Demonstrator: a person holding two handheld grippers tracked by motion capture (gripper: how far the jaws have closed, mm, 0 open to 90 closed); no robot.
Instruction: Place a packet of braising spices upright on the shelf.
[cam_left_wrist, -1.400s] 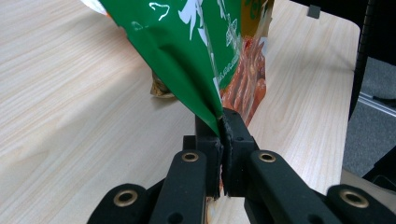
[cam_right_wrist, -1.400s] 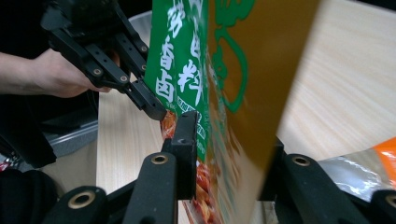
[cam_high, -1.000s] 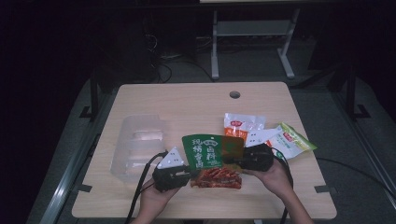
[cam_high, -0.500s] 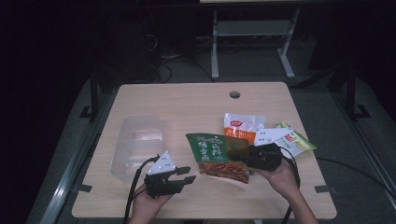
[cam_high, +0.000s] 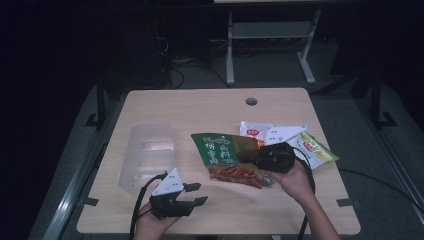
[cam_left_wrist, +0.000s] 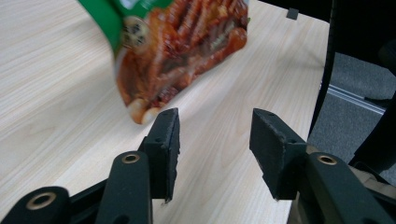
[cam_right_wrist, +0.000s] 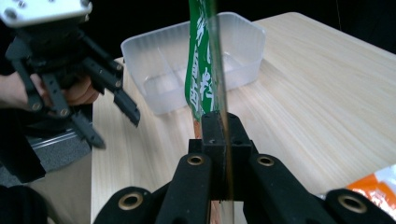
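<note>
A green and red snack packet (cam_high: 227, 152) hangs above the table with my right gripper (cam_high: 260, 159) shut on its right edge. In the right gripper view the packet (cam_right_wrist: 205, 60) stands on edge, pinched between the closed jaws of the right gripper (cam_right_wrist: 219, 126). My left gripper (cam_high: 200, 193) is near the table's front left, apart from the packet. Its jaws have just been opening and nothing is between them. In the left gripper view the left gripper (cam_left_wrist: 214, 126) stands open over bare wood, with the packet (cam_left_wrist: 187, 42) beyond its tips.
A clear plastic container (cam_high: 131, 165) sits at the table's left, also seen behind the packet as the container (cam_right_wrist: 243, 51). A white and orange packet (cam_high: 255, 131) and a green-yellow packet (cam_high: 317, 150) lie at the right. A cable hole (cam_high: 251, 101) is near the far edge.
My left gripper let go of the packet, drew back toward the front left and opened. My right gripper raised the packet off the table.
</note>
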